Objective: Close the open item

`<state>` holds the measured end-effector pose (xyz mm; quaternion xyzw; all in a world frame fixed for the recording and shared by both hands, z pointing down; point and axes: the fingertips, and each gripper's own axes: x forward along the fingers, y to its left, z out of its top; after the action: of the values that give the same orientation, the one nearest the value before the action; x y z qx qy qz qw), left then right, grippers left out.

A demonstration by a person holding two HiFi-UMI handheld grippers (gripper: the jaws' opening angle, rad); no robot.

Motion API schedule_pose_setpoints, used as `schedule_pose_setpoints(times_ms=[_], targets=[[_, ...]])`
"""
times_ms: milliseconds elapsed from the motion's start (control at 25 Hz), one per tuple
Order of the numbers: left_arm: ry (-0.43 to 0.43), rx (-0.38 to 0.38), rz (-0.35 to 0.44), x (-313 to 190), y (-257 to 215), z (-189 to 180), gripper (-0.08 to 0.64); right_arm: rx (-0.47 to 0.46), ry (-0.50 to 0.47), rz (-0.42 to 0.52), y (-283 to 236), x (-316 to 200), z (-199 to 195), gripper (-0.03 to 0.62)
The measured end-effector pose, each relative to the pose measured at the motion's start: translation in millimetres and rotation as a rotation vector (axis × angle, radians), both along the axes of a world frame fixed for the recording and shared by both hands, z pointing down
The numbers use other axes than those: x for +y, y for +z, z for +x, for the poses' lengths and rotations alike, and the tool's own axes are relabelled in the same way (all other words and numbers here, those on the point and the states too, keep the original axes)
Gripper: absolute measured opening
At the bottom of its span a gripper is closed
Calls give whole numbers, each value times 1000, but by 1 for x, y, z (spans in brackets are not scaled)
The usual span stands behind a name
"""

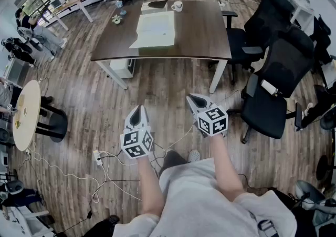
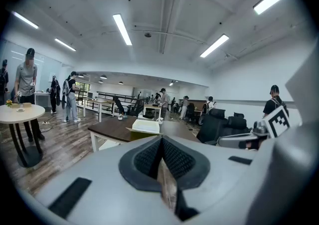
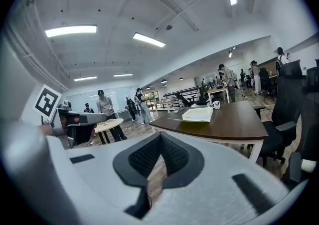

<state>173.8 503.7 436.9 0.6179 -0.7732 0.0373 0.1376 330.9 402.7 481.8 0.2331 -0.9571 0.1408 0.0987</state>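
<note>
**Both tongs shut and empty, well short of the box**

The box (image 1: 155, 29) lies open on the dark worktop (image 1: 202, 39), its pale flaps spread. A mug (image 1: 177, 6) stands just behind it, near the far edge. Black chairs (image 1: 281, 73) crowd the worktop's right side, and a round table (image 1: 25, 115) stands off to the left. Between us and the worktop there is only wooden floor (image 1: 163, 81), with white cables (image 1: 113, 160) trailing by our feet.

The head view shows our two tongs side by side above that floor, well apart from the worktop. The gripper views add the box's yellow-green side. From the left gripper it sits straight ahead past the jaw tips (image 2: 146, 126); from the right gripper it sits off to the right (image 3: 198, 114). They also show people (image 2: 25, 84) standing about the room and the strip lights (image 2: 122, 29) overhead.

The left tongs (image 1: 137, 111) are closed, the ribbed pads (image 2: 147, 159) meeting with nothing between them. The right tongs (image 1: 193, 99) are closed and empty too. Neither touches anything.
</note>
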Motion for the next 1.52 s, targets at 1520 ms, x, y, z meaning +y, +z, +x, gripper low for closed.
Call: schedule_pose_setpoints(times_ms=[1520], targets=[[57,-30,-24,-37,7,-36,183,-59,-16,51,-18,-49,-11,118]])
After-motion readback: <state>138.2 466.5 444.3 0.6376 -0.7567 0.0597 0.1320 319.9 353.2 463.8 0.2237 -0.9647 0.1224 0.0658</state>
